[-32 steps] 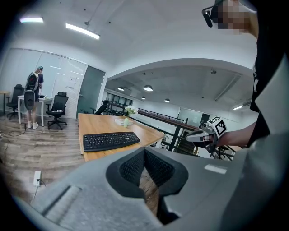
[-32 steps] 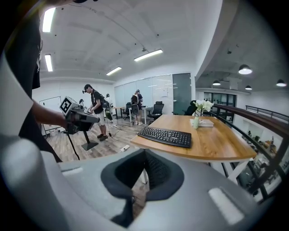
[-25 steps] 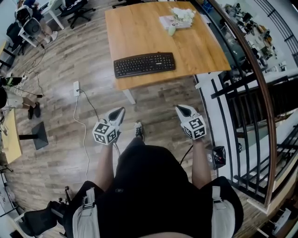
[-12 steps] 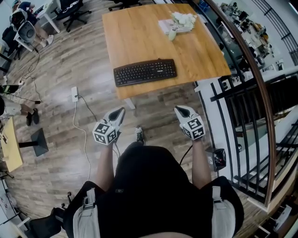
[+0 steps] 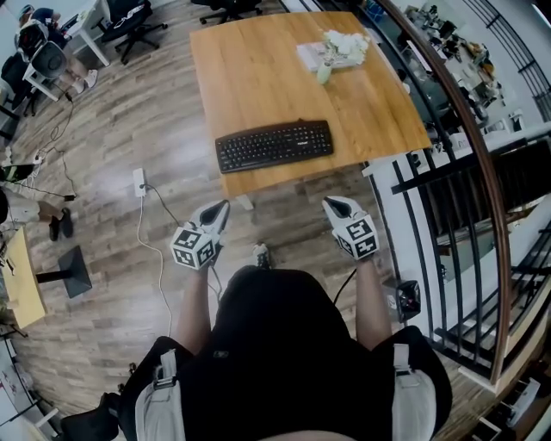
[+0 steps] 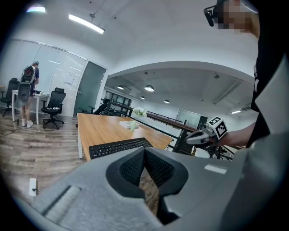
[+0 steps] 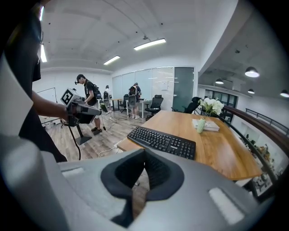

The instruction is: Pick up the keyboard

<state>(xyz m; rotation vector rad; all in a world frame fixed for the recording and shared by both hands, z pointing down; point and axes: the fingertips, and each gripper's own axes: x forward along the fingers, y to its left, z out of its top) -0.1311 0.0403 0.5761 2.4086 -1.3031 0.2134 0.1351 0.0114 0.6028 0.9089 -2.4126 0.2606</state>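
Note:
A black keyboard (image 5: pixel 274 145) lies near the front edge of a wooden table (image 5: pixel 258 60); it also shows in the left gripper view (image 6: pixel 118 147) and the right gripper view (image 7: pixel 162 141). My left gripper (image 5: pixel 224 207) hangs over the floor short of the table, shut and empty. My right gripper (image 5: pixel 331 203) is level with it on the right, also shut with nothing between its jaws. Both point towards the table, a short way from the keyboard.
A vase of white flowers (image 5: pixel 337 45) stands on a book at the table's far right. A dark metal railing (image 5: pixel 448 185) runs along the right. A white power strip and cable (image 5: pixel 139 183) lie on the wood floor at left. Office chairs (image 5: pixel 138 15) and people stand farther back.
The table and keyboard have come nearer in the head view as the person walks towards them. Both grippers keep their pose, shut.

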